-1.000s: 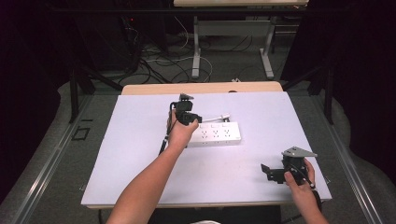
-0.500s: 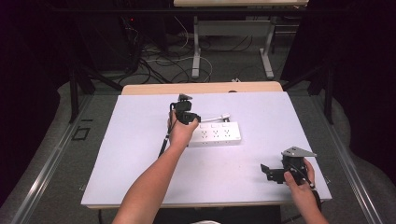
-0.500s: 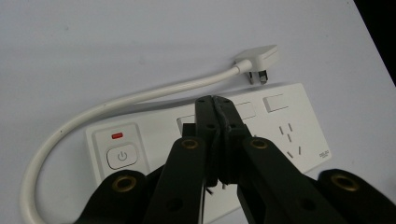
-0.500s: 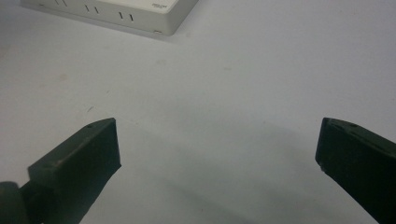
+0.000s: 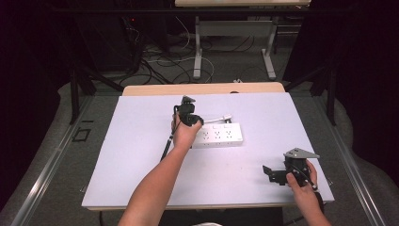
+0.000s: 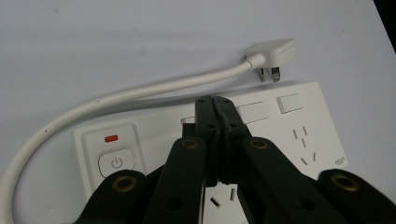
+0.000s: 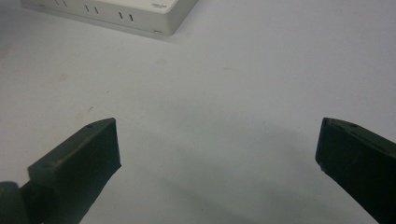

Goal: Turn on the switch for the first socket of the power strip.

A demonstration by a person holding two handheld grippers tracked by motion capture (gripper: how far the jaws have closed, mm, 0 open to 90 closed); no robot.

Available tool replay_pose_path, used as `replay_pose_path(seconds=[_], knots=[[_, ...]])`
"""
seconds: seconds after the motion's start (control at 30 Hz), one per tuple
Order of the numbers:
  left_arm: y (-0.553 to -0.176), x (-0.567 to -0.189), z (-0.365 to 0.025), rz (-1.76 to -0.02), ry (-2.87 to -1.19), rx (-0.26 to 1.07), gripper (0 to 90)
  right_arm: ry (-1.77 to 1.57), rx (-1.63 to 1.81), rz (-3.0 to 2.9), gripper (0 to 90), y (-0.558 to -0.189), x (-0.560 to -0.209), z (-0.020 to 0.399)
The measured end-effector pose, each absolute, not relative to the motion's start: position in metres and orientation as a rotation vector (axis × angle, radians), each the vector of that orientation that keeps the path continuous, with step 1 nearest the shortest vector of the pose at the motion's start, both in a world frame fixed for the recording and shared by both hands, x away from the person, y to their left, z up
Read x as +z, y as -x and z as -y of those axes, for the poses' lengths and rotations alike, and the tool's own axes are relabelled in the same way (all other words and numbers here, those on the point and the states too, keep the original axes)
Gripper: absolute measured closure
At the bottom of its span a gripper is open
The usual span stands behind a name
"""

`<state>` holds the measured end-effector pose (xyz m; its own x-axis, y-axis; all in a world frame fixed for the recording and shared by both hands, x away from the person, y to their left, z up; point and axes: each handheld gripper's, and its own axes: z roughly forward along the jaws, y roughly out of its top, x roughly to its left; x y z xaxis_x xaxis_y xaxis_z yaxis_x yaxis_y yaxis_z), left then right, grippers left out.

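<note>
Power strip [image 5: 217,135] lies mid-tabletop, toward the far edge. Left gripper [image 6: 215,100] clenched empty, tips over its face; a skewed press could miss the switch [image 6: 116,163]. Right gripper [image 7: 217,144] released, near corner.

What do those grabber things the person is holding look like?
Both are black. The left gripper has two long flat jaws on arms joined by brass-coloured pins, and a black cable trails from it. The right gripper has chunky square jaw pads and a grey three-cornered plate on top. The forearms are bare, without sleeves.
</note>
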<state>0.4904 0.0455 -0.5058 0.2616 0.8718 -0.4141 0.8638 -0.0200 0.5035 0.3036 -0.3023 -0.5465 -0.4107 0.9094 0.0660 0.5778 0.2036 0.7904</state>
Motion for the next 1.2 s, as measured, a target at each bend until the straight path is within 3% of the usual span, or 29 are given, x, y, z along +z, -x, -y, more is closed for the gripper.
replay_pose_path(seconds=[1.2], knots=[[-0.498,-0.520,-0.044,-1.622,-1.902,0.013,89.3,-1.384,1.072,-2.066,0.0,-0.304,-0.547,0.302]])
